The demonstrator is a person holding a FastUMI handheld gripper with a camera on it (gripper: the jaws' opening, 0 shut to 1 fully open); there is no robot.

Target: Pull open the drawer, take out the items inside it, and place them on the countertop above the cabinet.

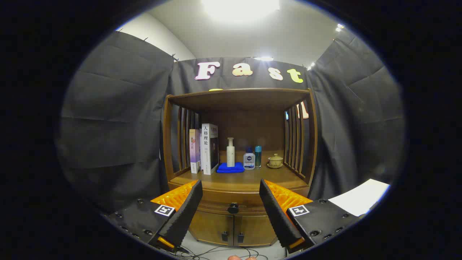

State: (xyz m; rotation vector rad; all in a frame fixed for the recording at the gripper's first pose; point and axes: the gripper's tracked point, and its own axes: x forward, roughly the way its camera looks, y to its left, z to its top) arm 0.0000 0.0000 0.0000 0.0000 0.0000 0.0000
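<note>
A wooden cabinet [238, 108] stands ahead against the booth wall. Its drawer [220, 200] is closed, and the dark round knob [233, 208] sits between my fingers, some way beyond them. My gripper [231, 195] is open with nothing in it, held back from the cabinet front. The countertop [240, 180] above the drawer carries two upright books [206, 148], a folded blue cloth [230, 167], a white pump bottle [230, 152], a small squat bottle [249, 160], a teal bottle [258, 156] and a lidded tea cup [275, 160].
Two small doors [231, 228] with dark handles sit below the drawer. Slatted side panels and a top board enclose the shelf space. Cables [216, 251] lie on the floor in front. A white sheet [361, 200] lies off to the right.
</note>
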